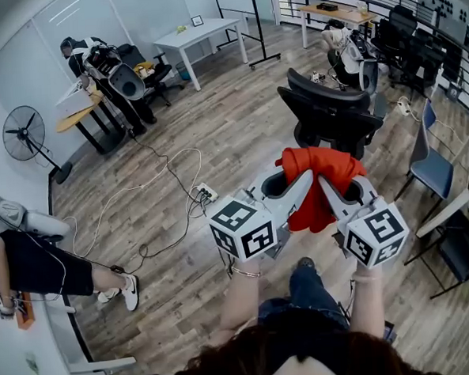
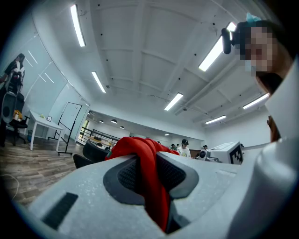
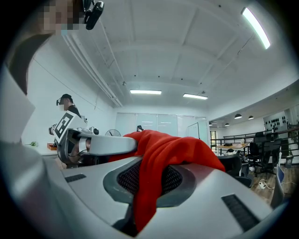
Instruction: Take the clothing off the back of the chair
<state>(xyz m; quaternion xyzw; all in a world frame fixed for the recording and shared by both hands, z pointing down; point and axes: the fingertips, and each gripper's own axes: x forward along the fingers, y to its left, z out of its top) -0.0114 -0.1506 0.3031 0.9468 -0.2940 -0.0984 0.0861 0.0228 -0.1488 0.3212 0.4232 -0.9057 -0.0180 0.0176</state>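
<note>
Left tongs, right tongs clenched on red clothing; whole chair solely in head view.

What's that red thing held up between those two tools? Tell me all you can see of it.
The red garment is soft, plain bright-red fabric, bunched so its cut cannot be told. It is held up in the air, pinched by the left gripper and the right gripper, both with jaws closed on its folds; a fold hangs down between them. It appears clear of the black chair beyond.
</note>
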